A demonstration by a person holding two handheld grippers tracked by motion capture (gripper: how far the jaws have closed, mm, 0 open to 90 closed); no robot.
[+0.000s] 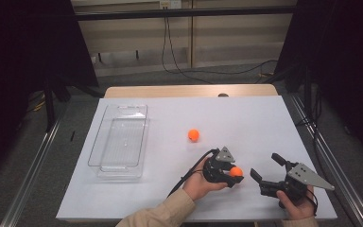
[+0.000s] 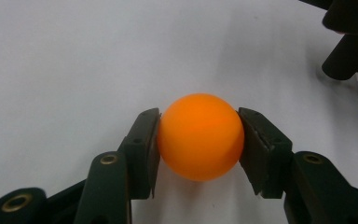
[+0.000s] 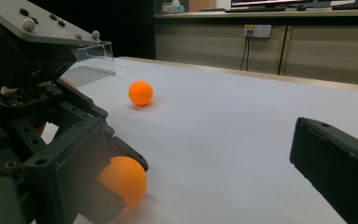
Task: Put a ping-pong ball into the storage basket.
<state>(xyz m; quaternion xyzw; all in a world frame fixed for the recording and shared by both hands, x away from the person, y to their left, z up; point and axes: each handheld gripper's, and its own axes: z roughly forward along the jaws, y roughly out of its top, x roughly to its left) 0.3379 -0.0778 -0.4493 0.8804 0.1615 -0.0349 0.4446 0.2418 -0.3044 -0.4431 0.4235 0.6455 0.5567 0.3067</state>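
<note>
While the left gripper [image 2: 199, 140] pinches one orange ball [image 2: 200, 136], the right gripper [image 1: 265, 171] stands spread beside it; second ball [image 1: 194, 135] near clear tray [image 1: 118, 137].

Two orange balls [image 1: 236, 171] [image 1: 194, 135], black tool [image 1: 230, 176], clear tray [image 1: 118, 142], white table cover [image 1: 246, 118].

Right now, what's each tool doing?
Left tool: closed on an orange ball.
Right tool: open, holding nothing.
</note>
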